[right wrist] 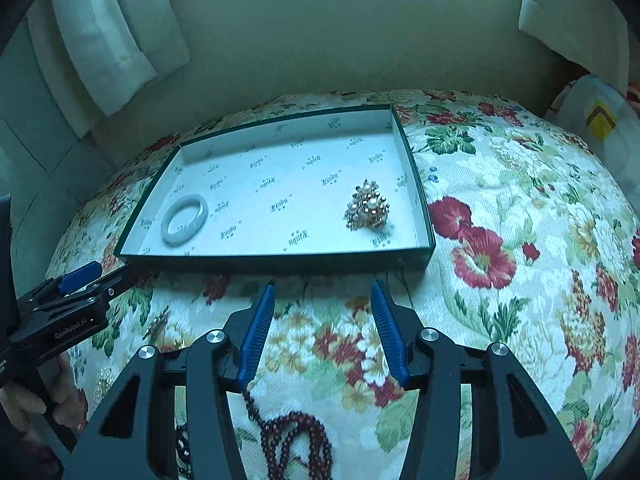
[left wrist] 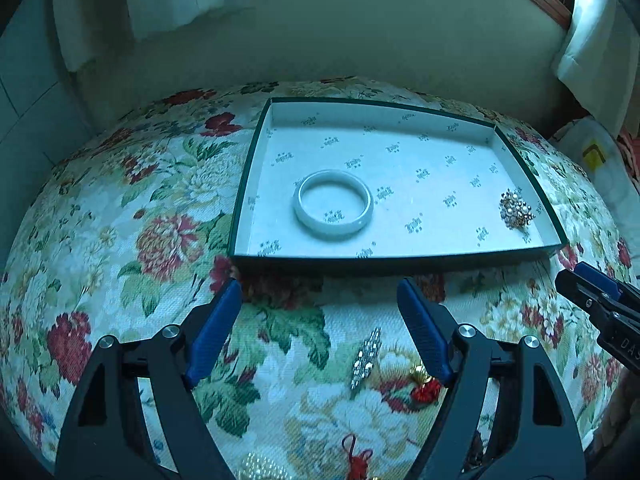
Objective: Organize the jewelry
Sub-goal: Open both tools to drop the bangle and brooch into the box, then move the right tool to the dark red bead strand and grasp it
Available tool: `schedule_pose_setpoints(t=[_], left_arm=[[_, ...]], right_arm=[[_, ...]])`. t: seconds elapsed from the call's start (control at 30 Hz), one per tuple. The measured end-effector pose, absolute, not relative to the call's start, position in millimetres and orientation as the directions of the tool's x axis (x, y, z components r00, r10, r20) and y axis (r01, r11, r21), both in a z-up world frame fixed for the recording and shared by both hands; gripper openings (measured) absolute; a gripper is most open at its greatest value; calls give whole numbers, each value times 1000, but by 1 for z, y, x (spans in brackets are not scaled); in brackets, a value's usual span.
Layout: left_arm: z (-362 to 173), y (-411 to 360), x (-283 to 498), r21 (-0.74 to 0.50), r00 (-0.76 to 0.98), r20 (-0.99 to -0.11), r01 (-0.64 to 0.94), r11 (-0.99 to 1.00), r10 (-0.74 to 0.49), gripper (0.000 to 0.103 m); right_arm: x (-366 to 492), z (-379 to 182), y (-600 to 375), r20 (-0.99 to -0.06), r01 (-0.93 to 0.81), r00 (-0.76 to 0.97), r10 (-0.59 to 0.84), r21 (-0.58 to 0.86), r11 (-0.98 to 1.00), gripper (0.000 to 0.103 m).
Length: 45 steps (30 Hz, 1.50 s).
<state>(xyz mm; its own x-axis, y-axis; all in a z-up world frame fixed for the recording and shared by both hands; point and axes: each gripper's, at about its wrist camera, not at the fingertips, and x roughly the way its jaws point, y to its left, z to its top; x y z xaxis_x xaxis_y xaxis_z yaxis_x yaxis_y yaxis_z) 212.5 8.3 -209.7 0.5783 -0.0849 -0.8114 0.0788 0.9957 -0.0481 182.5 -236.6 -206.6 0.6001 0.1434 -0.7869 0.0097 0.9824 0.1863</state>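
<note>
A floral tablecloth (left wrist: 120, 216) covered the table, and on its far half sat a shallow green-rimmed box tray (left wrist: 256, 144) with a white printed lining. Inside the tray a pale jade bangle (left wrist: 333, 204) lay flat toward the left, and a pearl-and-gold brooch (right wrist: 367, 205) sat toward the right, the two well apart. The left gripper (left wrist: 320, 320) hovered near the tray's front wall with its blue pads spread wide and nothing between them. The right gripper (right wrist: 322, 328) hung beside it, its jaws parted less widely and likewise empty. Loose pieces lay on the cloth nearer than both tools: a rhinestone hair clip (left wrist: 366, 356), its long axis running roughly near to far, just inside the left gripper's right finger, with a small red-and-gold charm (left wrist: 426, 388) beside it; a dark red bead necklace (right wrist: 288, 436) lay coiled under the right gripper. Judging by this, each gripper would need to draw back and down toward its own nearest piece.
</note>
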Motion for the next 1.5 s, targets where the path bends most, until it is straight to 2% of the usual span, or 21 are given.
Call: schedule_pose_setpoints(t=[0.63,1.5], left_arm=[[-232,44,111,-59,503,-862,16,998,-59,80],[-242,30,102,-69,475,-876,52,996,-86,80]], right_arm=[[95,-237,-219,-842,-25,515,163,176,984,50],[98,-252,-211,-853,-20,504,132,142,990,50]])
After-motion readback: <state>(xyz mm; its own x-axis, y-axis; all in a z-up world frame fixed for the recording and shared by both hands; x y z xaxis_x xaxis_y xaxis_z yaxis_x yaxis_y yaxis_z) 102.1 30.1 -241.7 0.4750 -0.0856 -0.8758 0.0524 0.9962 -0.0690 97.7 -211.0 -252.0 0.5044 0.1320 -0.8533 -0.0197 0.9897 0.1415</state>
